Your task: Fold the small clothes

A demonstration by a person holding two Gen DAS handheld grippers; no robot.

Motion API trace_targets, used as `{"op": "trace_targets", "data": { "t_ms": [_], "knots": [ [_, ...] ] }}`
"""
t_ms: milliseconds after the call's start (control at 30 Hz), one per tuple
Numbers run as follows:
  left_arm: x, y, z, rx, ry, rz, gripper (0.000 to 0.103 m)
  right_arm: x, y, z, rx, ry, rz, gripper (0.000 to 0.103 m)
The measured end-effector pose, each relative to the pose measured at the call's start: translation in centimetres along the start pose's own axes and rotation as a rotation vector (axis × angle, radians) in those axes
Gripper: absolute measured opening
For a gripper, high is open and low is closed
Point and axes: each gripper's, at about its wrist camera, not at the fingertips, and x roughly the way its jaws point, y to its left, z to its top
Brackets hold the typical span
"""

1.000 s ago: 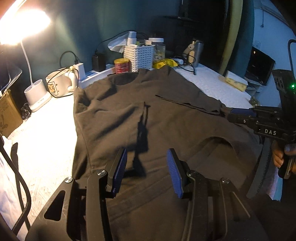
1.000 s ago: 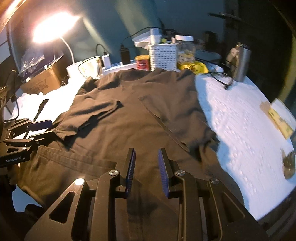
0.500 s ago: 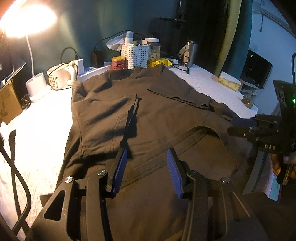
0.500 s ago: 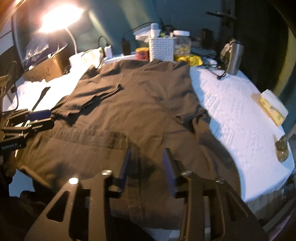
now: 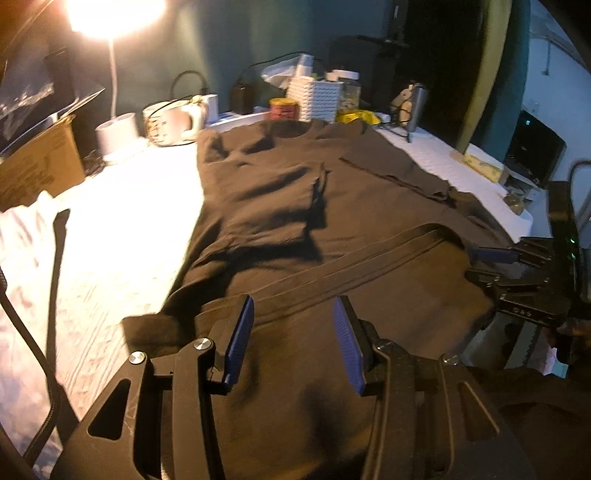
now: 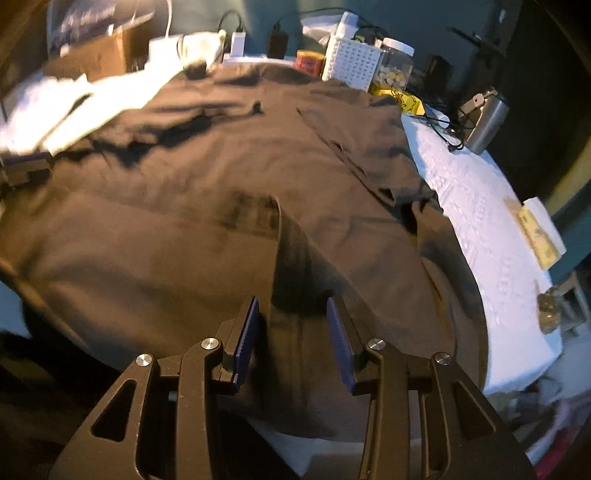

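A dark brown T-shirt [image 5: 332, 221] lies flat on the white table, collar at the far end, both sleeves folded inward; it also shows in the right wrist view [image 6: 221, 192]. Its bottom hem band [image 5: 351, 266] runs across near me. My left gripper [image 5: 293, 339] is open and empty, above the shirt's near left hem. My right gripper [image 6: 291, 332] is open and empty, over the near right hem with a raised fold between the jaws. The right gripper also shows in the left wrist view [image 5: 495, 258].
A lit desk lamp [image 5: 114, 14], a cardboard box [image 5: 37, 162], a white mug [image 5: 173, 122], a red tin [image 5: 282, 109], a white basket [image 5: 314, 99] and a steel flask [image 6: 487, 122] line the far edge. White tablecloth [image 6: 480, 206] lies bare to the right.
Both grippers have drawn back toward the shirt's near hem. The right gripper's jaws have opened wider. The hem band now lies nearer to both grippers.
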Motion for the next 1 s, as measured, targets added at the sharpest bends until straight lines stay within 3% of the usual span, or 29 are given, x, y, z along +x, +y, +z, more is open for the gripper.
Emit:
{"op": "trace_targets", "data": {
  "t_ms": [133,200,267,367,433,467,600,800,900,1000],
  "knots": [
    [-0.5,1.2,-0.7,-0.020,0.001,0.058,0.044,-0.6,-0.9,-1.6,-0.019,-0.012,-0.070,0.041],
    [-0.8,2.0,-1.3,-0.021,-0.007,0.132,0.044,-1.1,-1.7,-2.9,-0.024,-0.023,-0.095,0.041],
    [-0.8,2.7,-1.9,-0.017,-0.003,0.196,0.044,-1.6,-2.6,-3.8,-0.017,-0.033,-0.104,0.041],
    [-0.5,4.0,-2.7,-0.042,0.013,0.228,0.044,-2.1,-4.4,-4.9,0.034,-0.044,-0.093,0.040],
    [-0.3,4.5,-3.0,-0.053,0.021,0.238,0.044,-2.0,-5.1,-4.9,0.055,-0.056,-0.074,0.032],
    [-0.1,4.8,-3.2,-0.057,0.029,0.249,0.044,-2.0,-5.4,-4.8,0.069,-0.061,-0.054,0.021],
    [0.2,5.1,-3.3,-0.051,0.039,0.280,0.044,-1.0,-6.5,-3.0,0.102,-0.097,-0.002,0.011],
    [0.6,6.3,-2.8,-0.092,0.034,0.296,0.044,1.9,-9.4,0.1,0.181,-0.105,0.110,0.011],
    [0.8,6.7,-2.7,-0.123,0.030,0.241,0.044,3.0,-10.2,1.1,0.200,-0.082,0.156,0.011],
    [1.4,7.2,-3.0,-0.169,0.046,0.206,0.044,3.0,-9.9,1.6,0.182,-0.085,0.139,0.011]
  ]
}}
